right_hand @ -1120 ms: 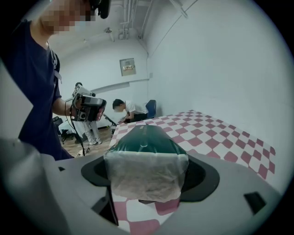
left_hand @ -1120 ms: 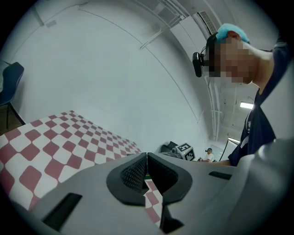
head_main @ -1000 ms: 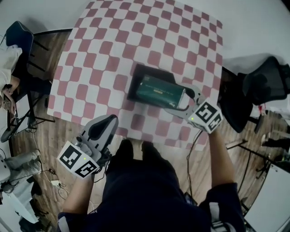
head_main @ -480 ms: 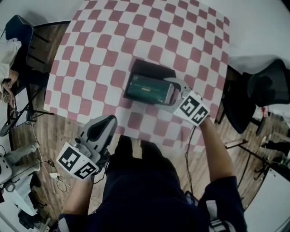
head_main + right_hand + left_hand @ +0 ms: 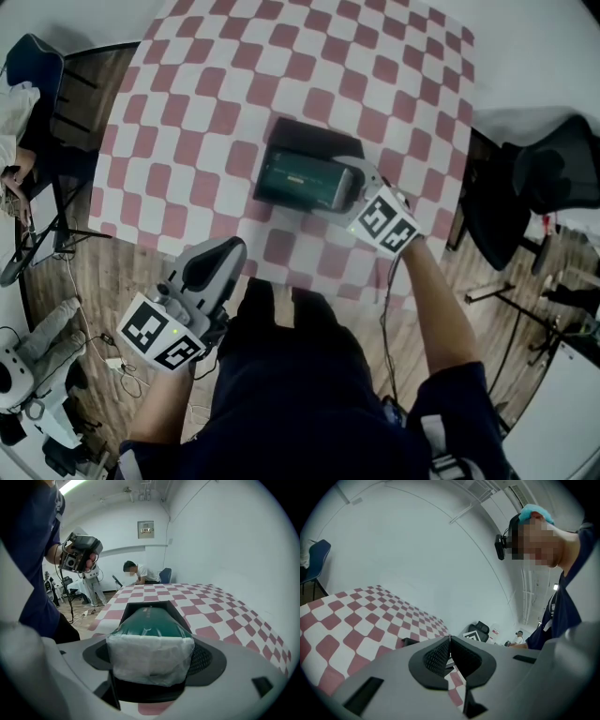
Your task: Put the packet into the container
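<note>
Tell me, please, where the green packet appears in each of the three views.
Head view: green packet at the centre, over the black container, its right end in the right tongs.
Left gripper view: not visible.
Right gripper view: green packet at lower centre, clamped in those tongs.
Shared landmark: the red-and-white checked cloth, in all three.

Left gripper [image 5: 214,261]: sat lower left of frame, jaws pressed together, empty, forearm drawn near the torso. Right gripper [image 5: 347,190]: sat centre right, arm extended, angled downward, jaws clamped on the packet [image 5: 298,180].
</note>
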